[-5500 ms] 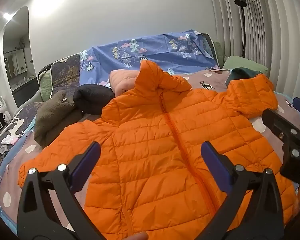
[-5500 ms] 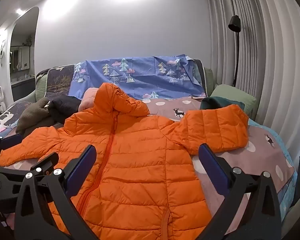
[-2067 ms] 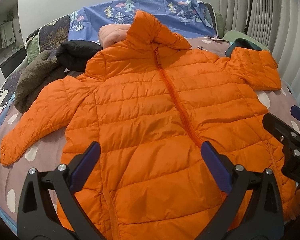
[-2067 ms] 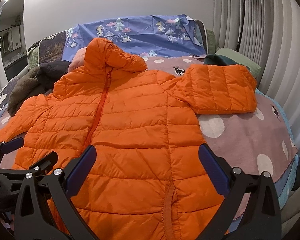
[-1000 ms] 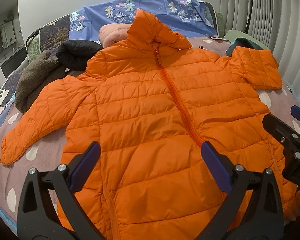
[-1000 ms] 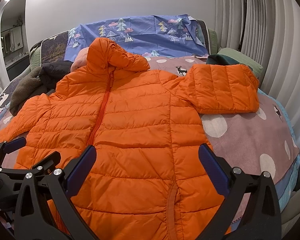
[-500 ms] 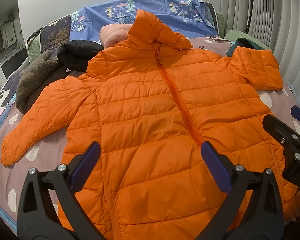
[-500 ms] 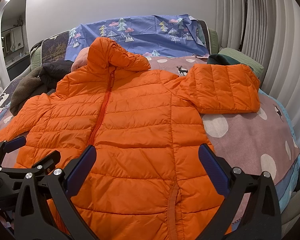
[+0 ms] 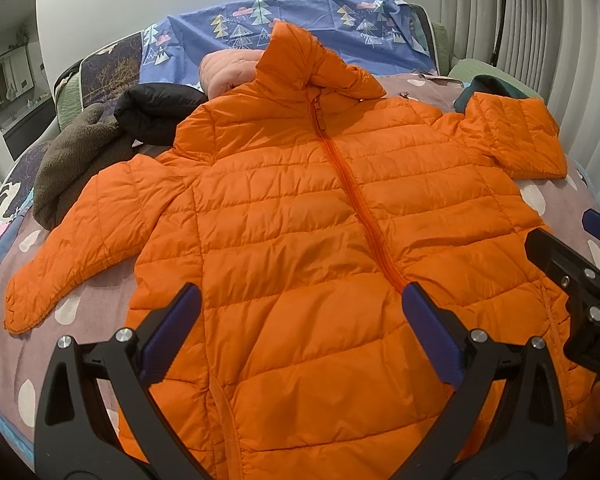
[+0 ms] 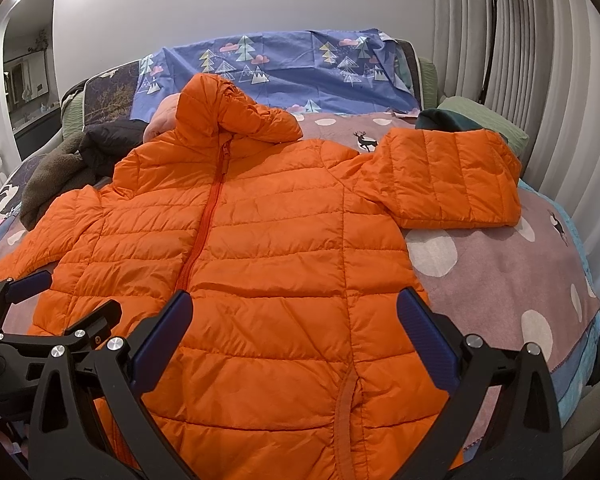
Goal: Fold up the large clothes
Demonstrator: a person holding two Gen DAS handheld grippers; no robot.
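An orange hooded puffer jacket point(image 9: 300, 220) lies flat and zipped, front up, on a dotted mauve bedspread point(image 9: 72, 308). Its left sleeve point(image 9: 80, 232) stretches out to the left. Its right sleeve point(image 10: 452, 176) is folded back on itself at the right. My left gripper point(image 9: 300, 336) is open and empty, just above the jacket's lower left front. My right gripper point(image 10: 292, 336) is open and empty over the lower right front. Each gripper shows at the edge of the other's view.
A brown fleece point(image 9: 72, 160), a black garment point(image 9: 160, 116) and a pink garment point(image 9: 228, 72) are piled at the back left. A dark teal garment point(image 10: 448, 120) and a green pillow point(image 10: 496, 124) lie behind the right sleeve. A blue tree-print sheet point(image 10: 280, 68) covers the headboard. A floor lamp point(image 10: 488, 20) stands by the curtains.
Both grippers have drawn back very slightly over the last second. The jacket has not moved. Compared with several seconds ago, both grippers are lower and closer over the jacket.
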